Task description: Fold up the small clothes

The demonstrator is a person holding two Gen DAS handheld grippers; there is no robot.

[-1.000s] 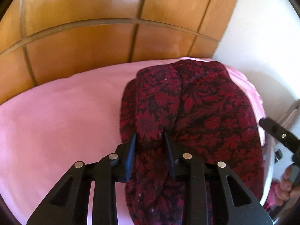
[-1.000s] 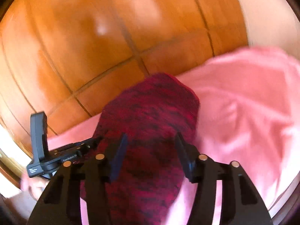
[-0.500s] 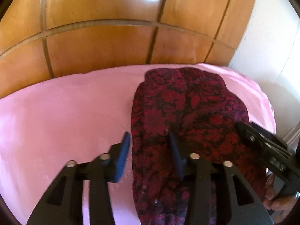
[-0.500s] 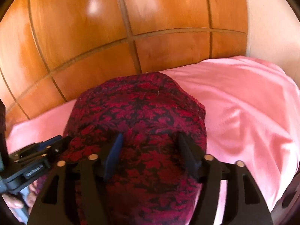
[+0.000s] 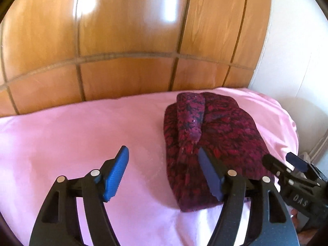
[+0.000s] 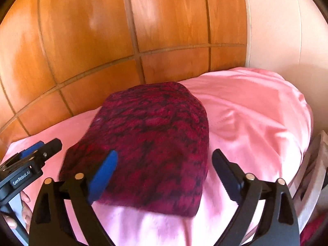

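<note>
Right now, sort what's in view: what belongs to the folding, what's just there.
Job:
- garment, red floral, folded, lying on the sheet
- left gripper, opening, nothing between its fingers
- right gripper, opening, holding nothing

Just there:
- pink sheet
- wood panels
- white wall

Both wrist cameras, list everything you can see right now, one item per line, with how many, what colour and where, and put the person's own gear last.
folded garment: one, dark red and black floral, lying on the sheet, free of both grippers
sheet: one, pink, covering the bed
wooden panels: several, orange-brown, behind the bed
wall: one, white, right of the panels
left gripper: one, black with blue pads, jaws opening, nothing between them
right gripper: one, black with blue pads, jaws opening over the garment's near edge
fingers: a few, at the lower left edge in the right wrist view
</note>
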